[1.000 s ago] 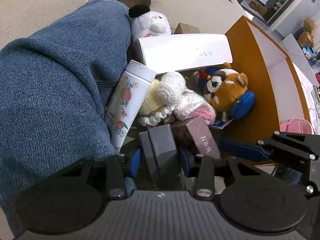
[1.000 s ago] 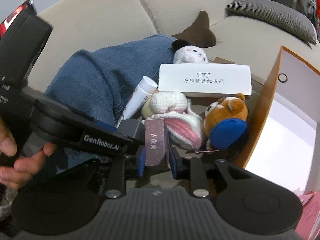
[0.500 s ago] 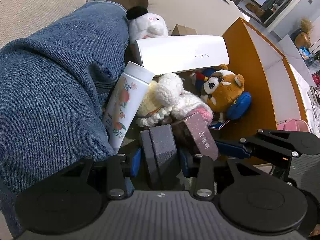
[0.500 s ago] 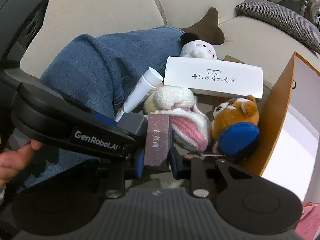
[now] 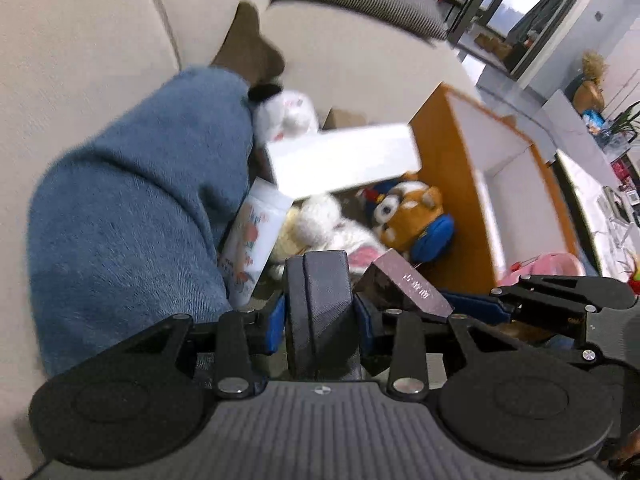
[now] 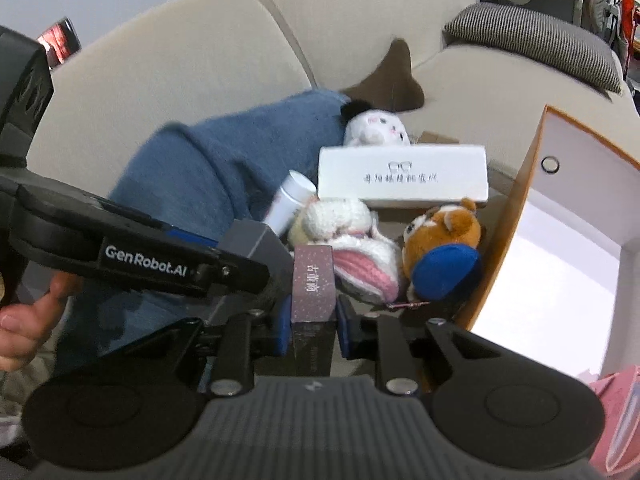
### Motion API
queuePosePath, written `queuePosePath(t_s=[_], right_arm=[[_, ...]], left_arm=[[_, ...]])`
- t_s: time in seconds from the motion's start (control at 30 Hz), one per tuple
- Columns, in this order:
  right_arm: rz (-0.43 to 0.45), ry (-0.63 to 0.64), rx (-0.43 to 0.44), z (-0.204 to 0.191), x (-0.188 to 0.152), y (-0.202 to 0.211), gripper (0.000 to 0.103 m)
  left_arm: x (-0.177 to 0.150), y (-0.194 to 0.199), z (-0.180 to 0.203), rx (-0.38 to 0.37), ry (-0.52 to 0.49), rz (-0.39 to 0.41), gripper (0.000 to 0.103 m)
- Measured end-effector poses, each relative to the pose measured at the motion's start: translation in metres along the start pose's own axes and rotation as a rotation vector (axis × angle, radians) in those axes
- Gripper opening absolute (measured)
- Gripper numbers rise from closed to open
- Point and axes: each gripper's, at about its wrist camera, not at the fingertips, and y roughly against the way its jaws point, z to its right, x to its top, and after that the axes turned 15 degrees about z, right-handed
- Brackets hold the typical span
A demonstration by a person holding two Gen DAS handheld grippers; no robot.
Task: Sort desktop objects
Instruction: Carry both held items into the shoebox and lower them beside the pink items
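Gripping one box apiece, both claws hang over a crowded pile of toys and cartons beside a sofa.

Left claw [image 5: 320, 312] is clamped on a dark grey fabric-textured box [image 5: 320, 304], its jaws having just been closing; right claw [image 6: 310, 326] is clamped on a slim maroon speckled carton with pale lettering [image 6: 313, 280], jaws likewise just narrowing. Each box stands upright between the pads, seemingly so it clears the heap on the way to sorting. Just ahead of the claws lie a white-and-pink knitted plush [image 6: 352, 248], a brown bear plush with a blue cap [image 6: 444, 248], a white printed tube [image 5: 252, 240] and a long white glasses case [image 6: 402, 176]. A denim-clad leg [image 5: 132, 216] hems in the left; an orange-edged white box wall [image 6: 508, 232] bounds the right, leaving open room mainly upward.
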Motion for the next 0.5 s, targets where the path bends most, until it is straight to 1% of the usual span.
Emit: queuePosePath(t_s=[0.13,0.27,0.37,0.5], right_arm=[[0.068,-0.016,0.012,-0.003,0.012,0.026,0.024],[0.157,-0.033,-0.003,-0.002,0.026,0.058,0.024],[0.231,-0.044,-0.034,0.002,0.037,0.084,0.024],[0.326,-0.048,-0.109,0.009,0.048,0.115,0.024]], left_arm=[[0.014,0.028,0.010,-0.032,-0.030,0.065,0.041],[0.032,0.050,0.024,-0.085,-0.054,0.123,0.041],[0.047,0.061,0.039,-0.139,-0.072,0.163,0.041],[0.065,0.062,0.065,-0.206,-0.104,0.196,0.041]])
